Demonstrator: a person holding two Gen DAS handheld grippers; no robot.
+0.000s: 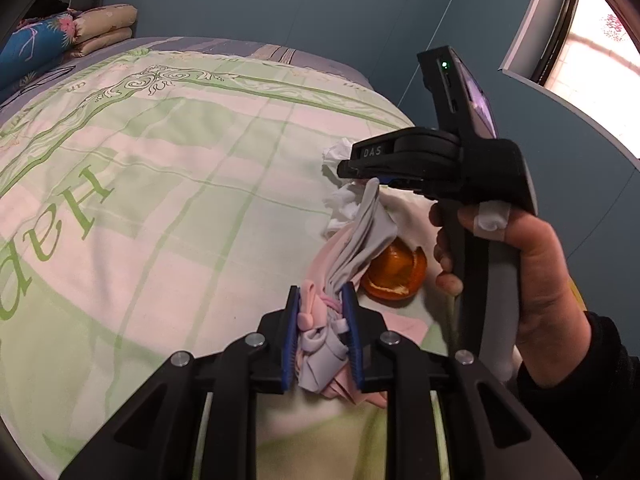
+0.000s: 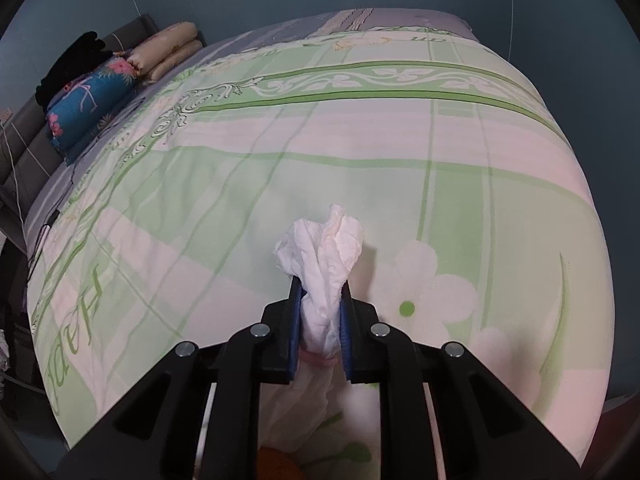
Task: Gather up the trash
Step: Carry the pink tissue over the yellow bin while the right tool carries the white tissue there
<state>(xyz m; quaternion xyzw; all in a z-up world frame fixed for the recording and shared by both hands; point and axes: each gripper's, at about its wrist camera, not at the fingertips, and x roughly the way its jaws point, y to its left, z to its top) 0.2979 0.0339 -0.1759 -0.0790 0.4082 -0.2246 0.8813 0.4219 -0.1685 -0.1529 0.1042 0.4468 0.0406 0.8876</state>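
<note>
My left gripper (image 1: 323, 294) is shut on the bunched rim of a thin pink and grey plastic bag (image 1: 352, 248), held above the bed. An orange peel (image 1: 394, 274) shows behind the bag. My right gripper (image 2: 320, 282) is shut on a crumpled white tissue (image 2: 322, 256) that sticks up between its blue pads (image 2: 295, 316). In the left wrist view the right gripper (image 1: 350, 168) is at the upper right, over the bag's other edge, with the white tissue (image 1: 340, 152) at its tip.
A green and white patterned quilt (image 2: 360, 168) covers the bed below both grippers. Folded pillows and a blue floral bolster (image 2: 88, 96) lie at the headboard. A window (image 1: 600, 64) is in the blue wall at right.
</note>
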